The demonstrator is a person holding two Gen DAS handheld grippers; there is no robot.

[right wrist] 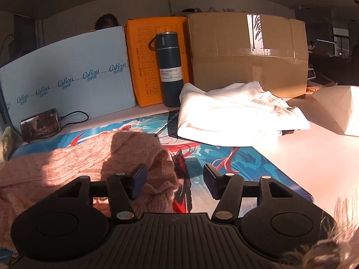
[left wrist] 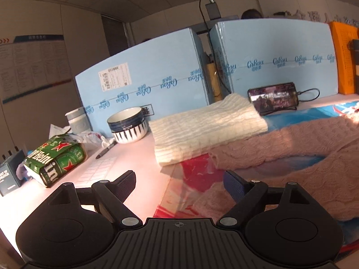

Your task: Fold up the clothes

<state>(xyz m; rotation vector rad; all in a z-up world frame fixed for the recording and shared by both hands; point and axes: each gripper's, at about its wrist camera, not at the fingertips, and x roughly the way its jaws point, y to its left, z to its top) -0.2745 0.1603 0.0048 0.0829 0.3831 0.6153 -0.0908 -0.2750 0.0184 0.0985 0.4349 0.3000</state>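
A pink knitted sweater [left wrist: 298, 148] lies spread on a blue and red printed mat [left wrist: 190, 174]. It also shows in the right wrist view [right wrist: 89, 154], with a bunched edge between my right fingers. My left gripper [left wrist: 179, 183] is open and empty, just above the mat at the sweater's left edge. My right gripper [right wrist: 175, 179] is open at the sweater's right edge; its left finger [right wrist: 139, 179] touches the knit. A folded cream knit [left wrist: 206, 130] lies behind the sweater on the left. A white garment [right wrist: 237, 114] lies loosely piled at the back right.
Blue boxes [left wrist: 143, 76] wall the back. A striped bowl [left wrist: 128, 125], a pen [left wrist: 105, 150], green beer cans [left wrist: 56, 159] and a white cup [left wrist: 77, 118] stand at the left. A phone [right wrist: 39, 124], a dark vacuum bottle [right wrist: 169, 69], an orange box [right wrist: 145, 60] and a cardboard box [right wrist: 246, 53] stand behind.
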